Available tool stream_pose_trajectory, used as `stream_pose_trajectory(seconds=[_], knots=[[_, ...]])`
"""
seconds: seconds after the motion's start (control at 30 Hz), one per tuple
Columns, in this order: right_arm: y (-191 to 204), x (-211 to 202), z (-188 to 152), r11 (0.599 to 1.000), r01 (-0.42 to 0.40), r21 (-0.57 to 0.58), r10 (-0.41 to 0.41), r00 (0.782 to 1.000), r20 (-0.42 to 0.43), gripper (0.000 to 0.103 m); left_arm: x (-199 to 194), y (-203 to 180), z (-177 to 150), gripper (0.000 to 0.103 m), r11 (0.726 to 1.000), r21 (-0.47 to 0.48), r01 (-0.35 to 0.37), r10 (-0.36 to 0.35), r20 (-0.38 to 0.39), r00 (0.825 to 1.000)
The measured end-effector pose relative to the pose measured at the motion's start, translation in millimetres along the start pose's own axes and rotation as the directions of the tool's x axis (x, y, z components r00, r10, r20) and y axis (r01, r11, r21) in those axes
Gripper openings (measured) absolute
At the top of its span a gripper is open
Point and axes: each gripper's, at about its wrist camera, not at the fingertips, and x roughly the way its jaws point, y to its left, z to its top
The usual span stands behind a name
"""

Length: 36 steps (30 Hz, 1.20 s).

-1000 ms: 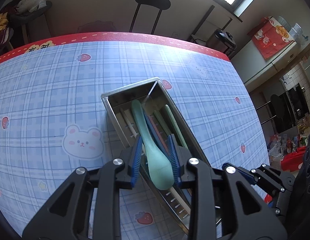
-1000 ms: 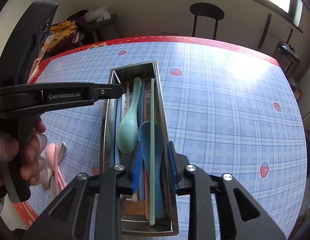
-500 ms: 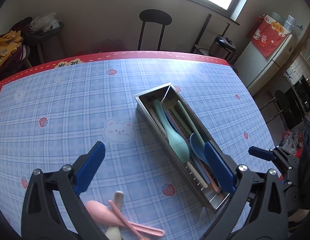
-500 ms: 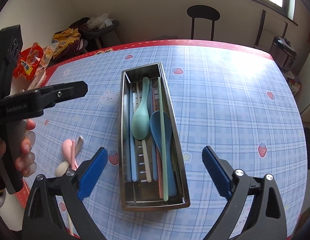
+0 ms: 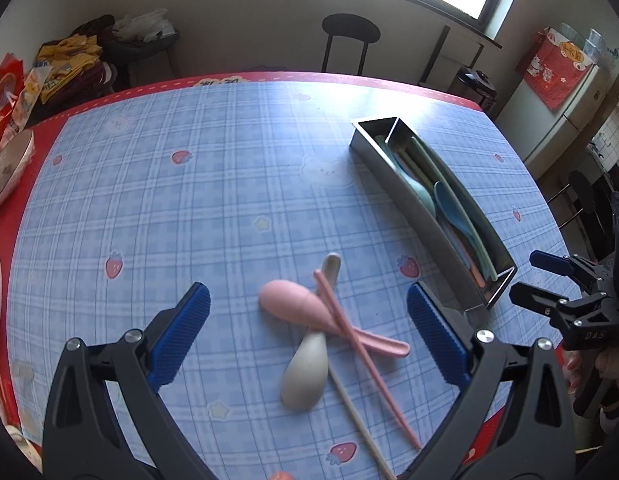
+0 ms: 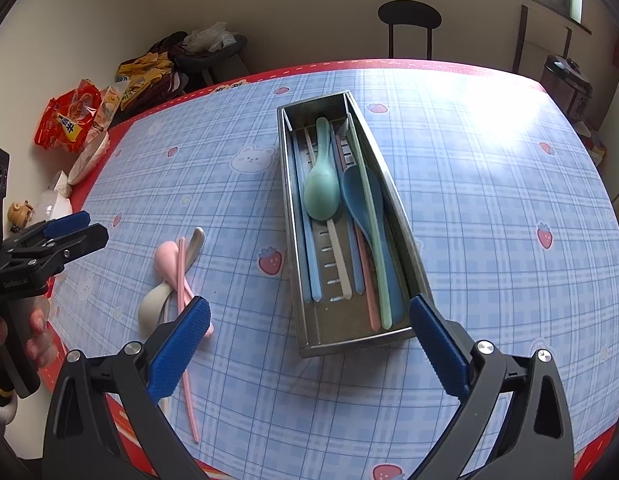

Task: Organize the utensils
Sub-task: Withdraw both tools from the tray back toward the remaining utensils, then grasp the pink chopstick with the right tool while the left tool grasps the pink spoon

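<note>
My left tool point(image 5: 307, 332) gapes empty over crossed pink plastic spoon point(image 5: 297, 307), grey spoon point(image 5: 305, 376), pink chopstick point(image 5: 365, 356) on the counter point(image 5: 189, 208). Right tool point(image 6: 309, 344) wide, empty, by steel tray point(image 6: 401, 216). Risk: pinching several; overlap possibly tangled.

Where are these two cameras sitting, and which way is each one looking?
Left wrist: on the left gripper, looking down at the pink spoon and grey spoon on the table; its open fingers show.
Right wrist: on the right gripper, looking down at the tray; its open fingers show.
Shared: tray, loose spoons, and each sees the other gripper.
</note>
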Motion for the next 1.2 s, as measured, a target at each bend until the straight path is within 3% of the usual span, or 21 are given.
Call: stream_pose_trajectory(seconds=[0.13,0.43,0.63,0.83,0.97,1.2], knots=[[15,5,-16,0.999,-0.027,-0.022,0.027,1.000,-0.013,0.096,-4,20,-31,0.097,0.999,-0.047,-0.010,0.009,-0.019,1.000],[66,31,-35,0.989,-0.072,-0.130,0.062,0.995,-0.081,0.081,-6,50,-69,0.097,0.990,-0.139,-0.040,0.037,-0.020,0.999],[100,55,-43,0.975,-0.096,-0.201,0.069,0.988,-0.140,0.061,-9,68,-79,0.095,0.987,-0.141,-0.078,0.074,-0.031,0.997],[114,78,-46,0.974,-0.120,-0.190,0.083,0.977,-0.195,0.037,-10,84,-90,0.080,0.983,-0.153,-0.103,0.096,-0.051,0.994],[119,88,-47,0.973,-0.131,-0.188,0.088,0.972,-0.219,0.021,-11,90,-97,0.076,0.981,-0.161,-0.108,0.100,-0.059,0.993],[124,94,-41,0.975,-0.121,-0.185,0.082,0.975,-0.206,0.021,-10,93,-104,0.074,0.980,-0.164,-0.109,0.099,-0.071,0.993]])
